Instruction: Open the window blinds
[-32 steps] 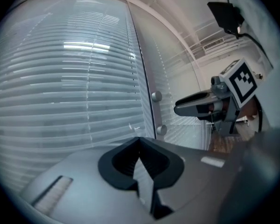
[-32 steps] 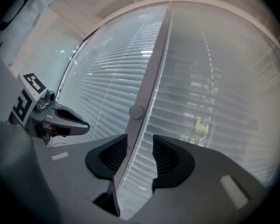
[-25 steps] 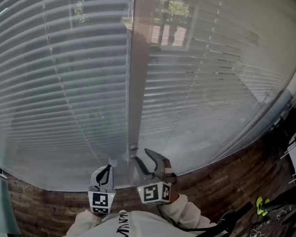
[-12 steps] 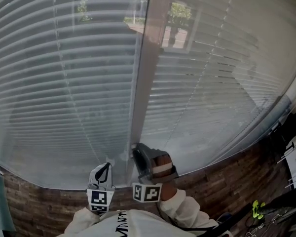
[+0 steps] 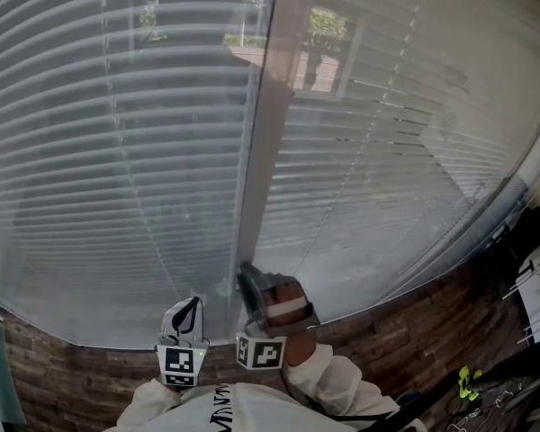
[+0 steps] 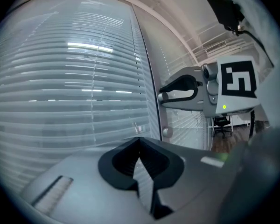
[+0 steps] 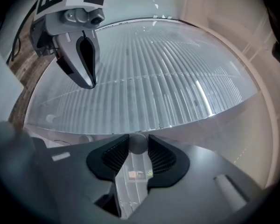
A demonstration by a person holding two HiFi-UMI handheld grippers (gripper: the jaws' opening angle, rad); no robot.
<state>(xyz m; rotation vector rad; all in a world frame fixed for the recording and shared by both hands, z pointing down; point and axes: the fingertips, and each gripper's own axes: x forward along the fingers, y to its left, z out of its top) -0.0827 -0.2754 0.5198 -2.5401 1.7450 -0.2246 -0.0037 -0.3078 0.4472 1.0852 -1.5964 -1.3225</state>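
Observation:
Two slatted blinds hang behind glass, the left blind and the right blind, split by a pale upright frame. Low on that frame my right gripper points level at it. In the right gripper view its jaws have just been closing, and both pads of the right gripper now press on a small round grey knob. The left gripper hangs just left of it, shut and empty, a little back from the glass; the same left gripper shows in the right gripper view with its fingers together.
A second round knob sits on the frame below the right gripper. Brown wooden floor runs under the window. Dark bags and gear lie at the right. An office chair stands further back.
The right gripper has rolled about its own axis and shifted slightly left, toward the frame. Its jaws stood wide apart a second ago and now sit close together. The left gripper has stayed put.

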